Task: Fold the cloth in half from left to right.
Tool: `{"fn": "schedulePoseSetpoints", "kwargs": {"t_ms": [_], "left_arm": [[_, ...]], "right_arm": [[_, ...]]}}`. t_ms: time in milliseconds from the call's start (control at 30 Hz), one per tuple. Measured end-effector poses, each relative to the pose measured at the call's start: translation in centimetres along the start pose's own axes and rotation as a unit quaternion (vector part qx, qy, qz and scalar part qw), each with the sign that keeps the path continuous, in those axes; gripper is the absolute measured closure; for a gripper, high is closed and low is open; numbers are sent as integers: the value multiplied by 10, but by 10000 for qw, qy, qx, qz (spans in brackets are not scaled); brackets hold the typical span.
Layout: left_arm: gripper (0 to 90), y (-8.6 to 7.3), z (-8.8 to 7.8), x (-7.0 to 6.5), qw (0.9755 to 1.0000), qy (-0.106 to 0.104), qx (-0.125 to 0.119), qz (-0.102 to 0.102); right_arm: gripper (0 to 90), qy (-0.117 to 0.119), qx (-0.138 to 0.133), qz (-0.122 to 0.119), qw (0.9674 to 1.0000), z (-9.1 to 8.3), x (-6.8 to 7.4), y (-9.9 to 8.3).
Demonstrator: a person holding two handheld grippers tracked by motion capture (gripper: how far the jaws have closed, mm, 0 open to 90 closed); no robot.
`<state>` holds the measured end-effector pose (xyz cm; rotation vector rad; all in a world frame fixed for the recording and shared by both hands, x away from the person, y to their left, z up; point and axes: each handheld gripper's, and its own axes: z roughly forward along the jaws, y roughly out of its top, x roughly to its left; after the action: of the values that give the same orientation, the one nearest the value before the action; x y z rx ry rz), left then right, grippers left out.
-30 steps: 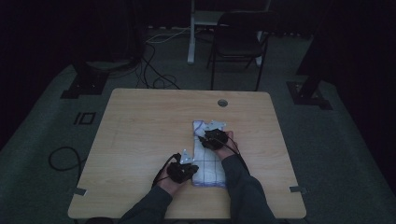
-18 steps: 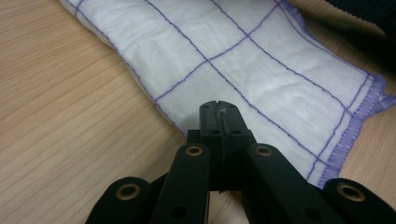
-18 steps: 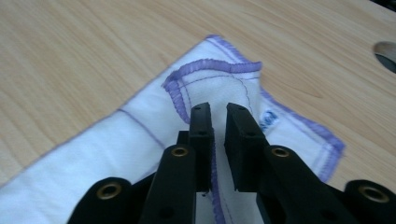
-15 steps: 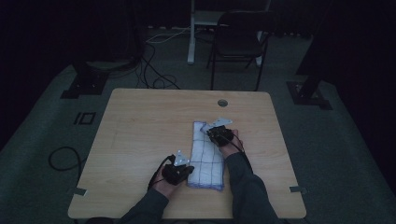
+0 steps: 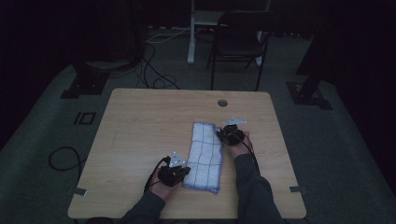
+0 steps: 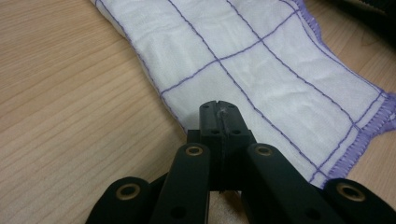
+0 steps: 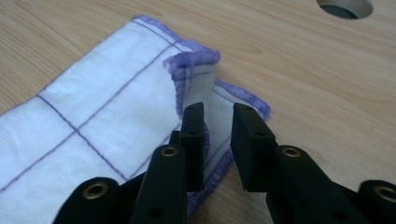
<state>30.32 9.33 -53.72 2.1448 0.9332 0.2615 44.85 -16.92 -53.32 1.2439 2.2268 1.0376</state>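
Observation:
A white cloth [image 5: 204,156] with purple grid lines and a purple hem lies as a long folded strip on the wooden table [image 5: 140,126]. My left gripper [image 5: 184,171] is at the strip's near left edge. In the left gripper view the left gripper [image 6: 218,114] is shut, pinching the cloth [image 6: 261,60] at that edge. My right gripper [image 5: 220,135] is at the far right corner. In the right gripper view the right gripper [image 7: 218,126] has just been opening; its jaws stand apart around a raised, curled corner of the cloth [image 7: 107,112], pads not pressing it.
A round cable hole [image 5: 222,102] sits in the table beyond the cloth, also the hole [image 7: 344,7] in the right gripper view. A dark chair [image 5: 238,42] and floor cables [image 5: 154,74] lie behind the table. The room is dim.
The right gripper has moved toward the far right while the cloth's bunched far end was drawn out into a long strip. The left gripper has stayed in place.

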Motion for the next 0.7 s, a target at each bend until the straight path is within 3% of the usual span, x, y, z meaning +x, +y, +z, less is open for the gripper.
{"fn": "schedulePoseSetpoints", "kwargs": {"t_ms": [200, 300, 500, 700], "left_arm": [[900, -1, -2, 0, 10000, 34, -10, -56], [897, 1, -8, -3, 10000, 48, -58, -28], [838, 4, -20, -18, 9989, -266, -289, 255], [830, -1, -11, -32, 9974, -454, -35, 556]], "right_arm": [[751, -133, 145, 156, 9997, 3, -7, -6], [743, -58, 127, 291, 9995, 4, -12, -8], [743, -17, 58, 208, 9998, 4, -10, -7], [749, -74, 113, 161, 9998, 7, -10, -7]]}}
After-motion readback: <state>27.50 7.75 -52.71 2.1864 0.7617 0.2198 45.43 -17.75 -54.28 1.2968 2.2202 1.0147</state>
